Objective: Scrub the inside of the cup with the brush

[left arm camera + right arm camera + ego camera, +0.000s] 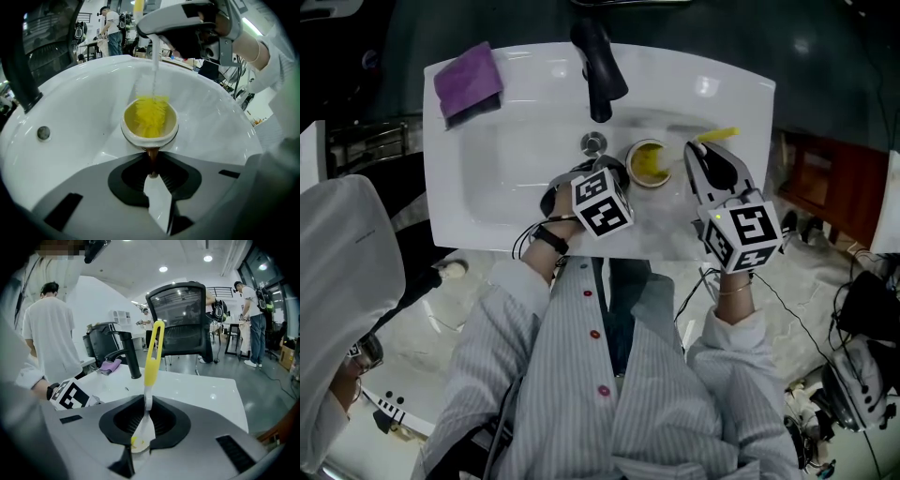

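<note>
Left gripper (152,172) closed on the brown handle of the cup (135,134), cup low in the white sink (525,141), right gripper (146,409) clamped on the brush (151,115), yellow bristles inside the cup, black tap (598,70) behind

Below me, a white sink (722,94) fills the upper middle of the head view. A purple cloth (467,80) lies on its upper-left corner. A black faucet (598,70) stands at top centre, with the drain (593,143) just below it.
</note>
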Motion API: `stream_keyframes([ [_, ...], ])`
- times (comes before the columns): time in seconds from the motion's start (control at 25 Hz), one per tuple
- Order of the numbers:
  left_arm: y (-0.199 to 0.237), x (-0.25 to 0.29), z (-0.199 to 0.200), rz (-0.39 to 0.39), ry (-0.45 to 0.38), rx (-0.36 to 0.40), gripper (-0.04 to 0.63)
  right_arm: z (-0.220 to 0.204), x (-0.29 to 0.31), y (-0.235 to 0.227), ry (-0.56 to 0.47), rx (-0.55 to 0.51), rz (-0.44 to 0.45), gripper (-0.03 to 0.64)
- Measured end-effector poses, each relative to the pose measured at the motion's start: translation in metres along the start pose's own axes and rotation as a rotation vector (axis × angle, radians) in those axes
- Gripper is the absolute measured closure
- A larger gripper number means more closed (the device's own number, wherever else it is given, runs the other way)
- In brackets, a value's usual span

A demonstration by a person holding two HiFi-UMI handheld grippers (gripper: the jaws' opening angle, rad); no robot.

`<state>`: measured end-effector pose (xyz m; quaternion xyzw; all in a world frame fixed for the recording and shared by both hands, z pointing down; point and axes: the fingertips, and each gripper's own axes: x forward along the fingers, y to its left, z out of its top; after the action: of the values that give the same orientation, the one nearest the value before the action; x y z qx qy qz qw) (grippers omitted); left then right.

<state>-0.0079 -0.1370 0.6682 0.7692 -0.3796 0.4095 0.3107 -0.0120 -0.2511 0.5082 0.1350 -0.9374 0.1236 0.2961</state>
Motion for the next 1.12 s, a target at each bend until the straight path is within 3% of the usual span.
stream_keyframes([
  [0.24, 0.000, 0.002, -0.003, 0.000, 0.009, -0.004, 0.531, -0.032, -0.027, 0.008, 0.050, 0.146, 0.037, 0.561],
  [0.44, 0.001, 0.007, -0.012, 0.005, 0.040, 0.001, 0.531, -0.041, -0.034, 0.030, 0.019, 0.277, 0.075, 0.561],
  [0.72, 0.001, 0.007, -0.012, 0.000, 0.040, 0.002, 0.531, -0.017, -0.015, 0.052, -0.029, 0.242, 0.086, 0.558],
  [1.12, 0.000, 0.006, -0.013, -0.005, 0.036, 0.004, 0.531, 0.014, 0.030, 0.035, -0.069, 0.127, 0.052, 0.560],
])
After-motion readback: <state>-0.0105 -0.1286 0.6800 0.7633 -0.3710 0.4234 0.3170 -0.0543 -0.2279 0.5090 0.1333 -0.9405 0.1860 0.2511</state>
